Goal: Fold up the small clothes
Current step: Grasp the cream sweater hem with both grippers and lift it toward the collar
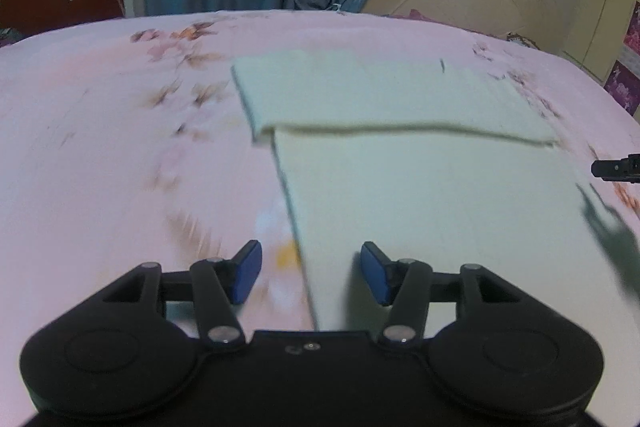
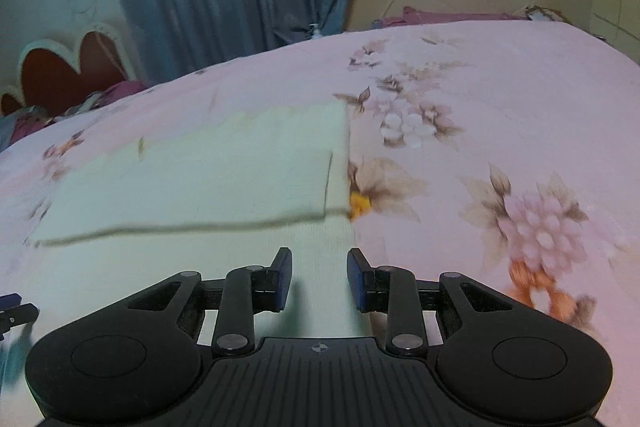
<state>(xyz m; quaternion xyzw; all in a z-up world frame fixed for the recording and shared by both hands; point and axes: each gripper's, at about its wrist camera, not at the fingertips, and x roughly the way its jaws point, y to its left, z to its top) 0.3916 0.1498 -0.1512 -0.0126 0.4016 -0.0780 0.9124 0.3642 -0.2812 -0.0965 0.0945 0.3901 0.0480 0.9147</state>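
Both grippers hang over the pale cloth on the pink bed.

Left gripper point(image 1: 311, 277) has its jaws partly open over the left edge of the pale cloth point(image 1: 420, 187), holding nothing. Right gripper point(image 2: 319, 279) is open a little less, empty too, above the right edge. I think the cloth is soft, light and floppy. I would pinch its near corners. It lies flat on the flowery bedspread point(image 1: 100, 147), top part already folded over.
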